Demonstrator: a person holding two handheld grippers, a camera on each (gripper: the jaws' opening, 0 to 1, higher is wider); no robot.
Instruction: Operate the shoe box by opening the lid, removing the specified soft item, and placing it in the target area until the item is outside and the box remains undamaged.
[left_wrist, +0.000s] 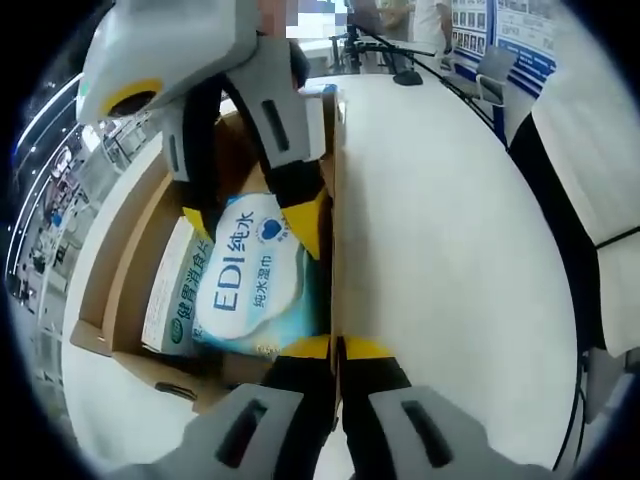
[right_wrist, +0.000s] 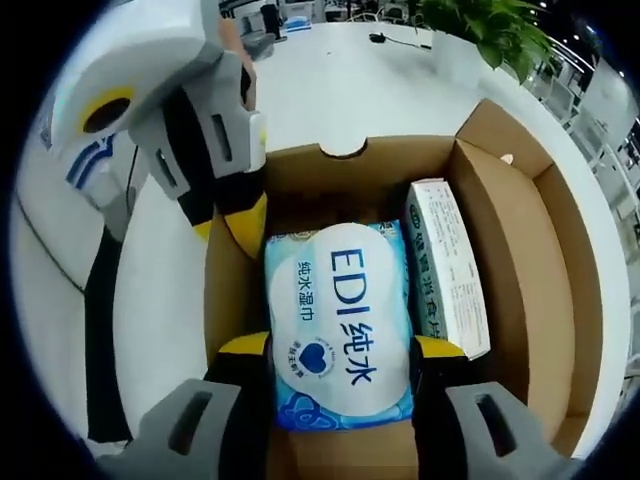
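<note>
The wipes pack (right_wrist: 340, 325) is lying inside the open cardboard box (right_wrist: 515, 250), beside a white carton (right_wrist: 447, 265). The right gripper (right_wrist: 340, 350) is straddling it, jaws spread. The left gripper (left_wrist: 337, 347) is pinching the box wall, partly hiding it.

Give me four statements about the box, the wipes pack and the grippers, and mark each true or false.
1. The cardboard box is open. True.
2. The wipes pack lies on the table outside the box. False: it is inside the box.
3. The right gripper has its jaws on either side of the wipes pack. True.
4. The white carton lies on top of the wipes pack. False: it lies beside it.
</note>
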